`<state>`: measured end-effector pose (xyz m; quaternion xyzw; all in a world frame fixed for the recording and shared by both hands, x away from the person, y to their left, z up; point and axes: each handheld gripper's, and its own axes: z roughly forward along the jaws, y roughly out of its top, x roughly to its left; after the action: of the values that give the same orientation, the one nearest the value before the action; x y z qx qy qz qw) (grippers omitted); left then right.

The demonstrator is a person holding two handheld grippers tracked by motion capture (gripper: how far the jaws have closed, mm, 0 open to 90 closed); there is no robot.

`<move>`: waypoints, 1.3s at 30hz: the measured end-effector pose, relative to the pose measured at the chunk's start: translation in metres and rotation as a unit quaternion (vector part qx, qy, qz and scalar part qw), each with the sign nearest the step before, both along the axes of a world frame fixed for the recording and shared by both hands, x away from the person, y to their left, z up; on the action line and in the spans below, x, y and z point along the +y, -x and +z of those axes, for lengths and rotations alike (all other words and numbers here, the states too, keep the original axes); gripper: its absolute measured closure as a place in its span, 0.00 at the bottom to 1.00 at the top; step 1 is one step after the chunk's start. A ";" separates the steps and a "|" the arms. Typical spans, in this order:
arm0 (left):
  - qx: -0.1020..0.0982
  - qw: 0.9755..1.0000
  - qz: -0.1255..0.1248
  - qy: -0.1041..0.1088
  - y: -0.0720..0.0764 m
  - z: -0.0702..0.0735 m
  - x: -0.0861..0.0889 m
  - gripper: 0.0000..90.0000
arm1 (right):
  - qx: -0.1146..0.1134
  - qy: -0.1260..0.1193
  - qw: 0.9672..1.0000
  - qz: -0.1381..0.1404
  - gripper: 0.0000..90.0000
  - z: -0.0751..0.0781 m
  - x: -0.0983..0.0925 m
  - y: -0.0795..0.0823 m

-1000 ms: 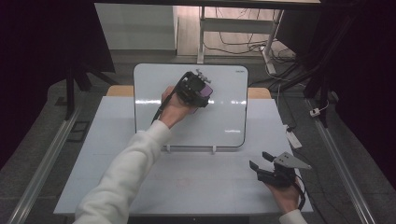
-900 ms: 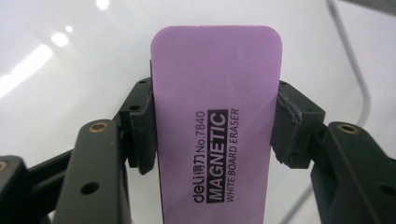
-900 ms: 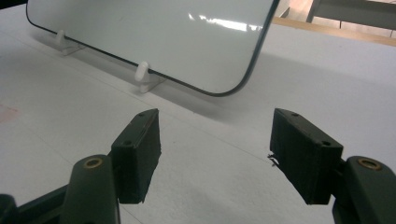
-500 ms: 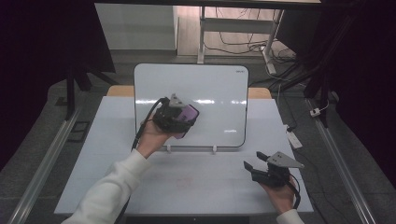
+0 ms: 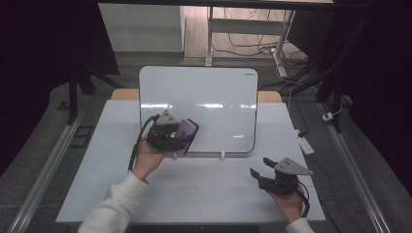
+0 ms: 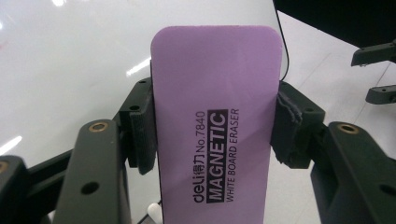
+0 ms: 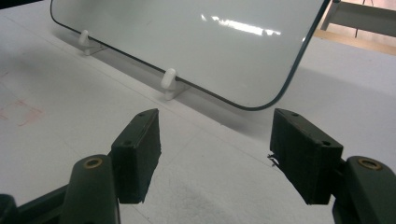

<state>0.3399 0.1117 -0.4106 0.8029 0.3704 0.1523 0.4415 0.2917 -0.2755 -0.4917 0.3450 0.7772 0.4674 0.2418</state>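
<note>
Purple eraser (image 6: 215, 121) clamped in left gripper (image 5: 171, 135) jaws before whiteboard (image 5: 214, 97), right gripper (image 5: 265, 174) jaws apart, empty

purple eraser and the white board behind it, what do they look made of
Purple rounded whiteboard eraser: matte, even face with printed lettering, likely foam or soft plastic; held in the left gripper. Glossy white rounded-corner board: sharp light reflections suggest a coated or lacquered sheet, thin dark rim, small white plastic-looking feet.

Purple magnetic whiteboard eraser (image 6: 215, 121), upright before whiteboard's (image 5: 204, 97) lower left
</note>
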 end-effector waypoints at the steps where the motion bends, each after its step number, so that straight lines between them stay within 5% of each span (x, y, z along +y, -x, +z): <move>1: 0.000 1.000 -0.001 0.001 0.000 -0.001 0.000 0.46 | 0.000 0.000 1.000 0.001 0.37 0.000 0.001 0.000; 26: 0.003 0.999 -0.030 0.028 0.003 -0.017 -0.040 0.46 | -0.010 -0.008 0.998 0.069 0.37 0.010 0.065 0.007; 39: 0.000 0.999 -0.032 0.029 0.004 -0.020 -0.047 0.46 | -0.002 -0.039 0.996 0.079 0.37 0.014 0.098 0.005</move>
<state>0.3362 0.0645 -0.4305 0.8014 0.3491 0.1270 0.4688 0.2866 -0.1779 -0.4774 0.2906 0.7827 0.5160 0.1916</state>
